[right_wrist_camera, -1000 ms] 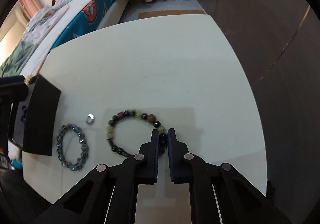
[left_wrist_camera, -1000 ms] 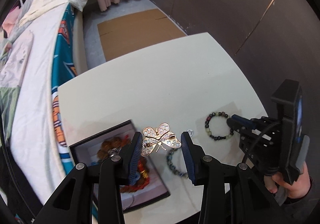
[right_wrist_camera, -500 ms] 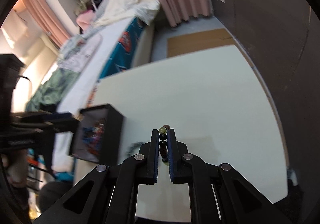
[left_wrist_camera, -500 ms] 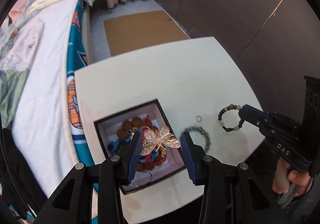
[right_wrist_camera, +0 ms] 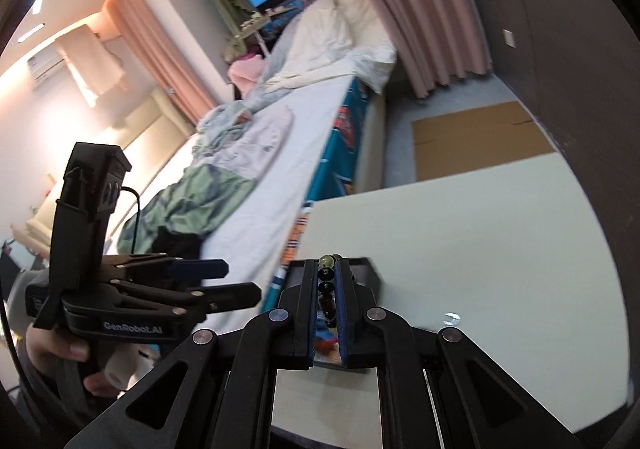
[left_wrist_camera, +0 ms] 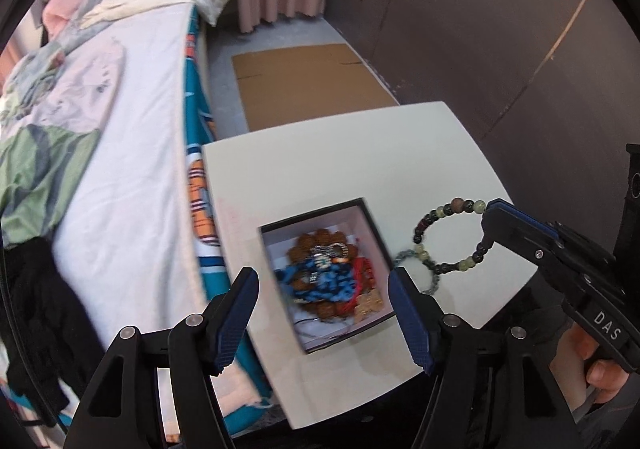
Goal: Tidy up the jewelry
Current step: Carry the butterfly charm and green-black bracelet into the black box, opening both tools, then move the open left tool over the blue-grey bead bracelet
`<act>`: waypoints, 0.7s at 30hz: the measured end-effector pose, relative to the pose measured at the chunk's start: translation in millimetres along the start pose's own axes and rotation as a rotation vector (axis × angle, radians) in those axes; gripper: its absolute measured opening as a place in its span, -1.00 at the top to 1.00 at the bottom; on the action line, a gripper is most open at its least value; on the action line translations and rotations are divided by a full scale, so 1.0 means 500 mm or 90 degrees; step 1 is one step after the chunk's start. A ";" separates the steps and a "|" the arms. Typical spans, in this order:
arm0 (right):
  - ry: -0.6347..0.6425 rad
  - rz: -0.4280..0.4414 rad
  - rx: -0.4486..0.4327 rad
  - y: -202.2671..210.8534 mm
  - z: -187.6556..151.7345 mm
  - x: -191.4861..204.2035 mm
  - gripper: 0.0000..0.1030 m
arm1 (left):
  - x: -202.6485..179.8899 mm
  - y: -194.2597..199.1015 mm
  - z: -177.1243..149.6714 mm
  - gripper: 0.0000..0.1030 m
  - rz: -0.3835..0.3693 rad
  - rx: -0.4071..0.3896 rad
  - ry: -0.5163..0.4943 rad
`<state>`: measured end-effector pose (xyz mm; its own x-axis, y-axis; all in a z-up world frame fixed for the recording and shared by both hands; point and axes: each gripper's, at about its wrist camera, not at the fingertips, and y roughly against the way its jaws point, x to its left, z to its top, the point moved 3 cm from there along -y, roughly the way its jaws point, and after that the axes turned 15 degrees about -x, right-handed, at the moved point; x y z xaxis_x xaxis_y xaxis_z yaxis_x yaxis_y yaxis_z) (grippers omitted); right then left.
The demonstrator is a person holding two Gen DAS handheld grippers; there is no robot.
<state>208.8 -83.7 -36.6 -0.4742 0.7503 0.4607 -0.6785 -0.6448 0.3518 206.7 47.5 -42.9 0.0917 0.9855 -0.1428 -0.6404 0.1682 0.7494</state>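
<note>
Our right gripper [left_wrist_camera: 486, 215] is clamped on the bracelet [left_wrist_camera: 444, 237], which dangles beside the box [left_wrist_camera: 320, 273] above the counter [left_wrist_camera: 360, 153]. It looks light and floppy; pinching one bead suffices. Left gripper [left_wrist_camera: 322, 289] is opening, empty, over the box.

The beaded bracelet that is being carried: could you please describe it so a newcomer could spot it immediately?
Start at the white table beside the bed and find the open black jewelry box on it. Just right of the box, a bracelet hangs in the air, pinched by the right gripper. Its mixed pale-green, dark and reddish beads distinguish it from the grey bracelet lying flat beneath.
</note>
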 end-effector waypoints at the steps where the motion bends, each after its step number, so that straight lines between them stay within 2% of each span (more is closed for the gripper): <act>1: 0.000 0.006 0.001 -0.005 -0.001 0.009 0.82 | 0.012 0.010 0.000 -0.32 0.009 -0.008 0.004; 4: 0.031 0.003 -0.001 -0.033 -0.008 0.049 0.81 | 0.033 0.026 0.000 -0.32 0.021 -0.028 0.014; 6: 0.046 -0.002 0.021 -0.046 -0.017 0.059 0.62 | 0.045 0.039 0.000 -0.32 0.016 -0.040 0.025; 8: 0.054 -0.013 0.030 -0.046 -0.022 0.061 -0.11 | 0.049 0.053 -0.002 -0.33 0.019 -0.055 0.026; 10: 0.071 -0.039 0.008 -0.029 -0.017 0.061 -0.33 | 0.049 0.066 -0.004 -0.43 0.020 -0.070 0.020; 12: 0.072 -0.048 0.004 -0.014 -0.008 0.052 -0.36 | 0.048 0.079 -0.006 -0.56 0.025 -0.085 0.015; 16: 0.057 -0.063 0.006 0.007 0.004 0.030 -0.38 | 0.038 0.097 -0.012 -0.63 0.014 -0.104 0.017; 21: 0.063 -0.093 -0.013 0.042 0.019 0.004 -0.59 | 0.001 0.105 -0.016 -0.69 0.001 -0.108 -0.003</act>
<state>199.2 -97.2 -20.5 -0.4216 0.8475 0.3224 -0.7552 -0.5250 0.3924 167.2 56.8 -8.8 0.0939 0.9860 -0.1376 -0.7597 0.1603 0.6302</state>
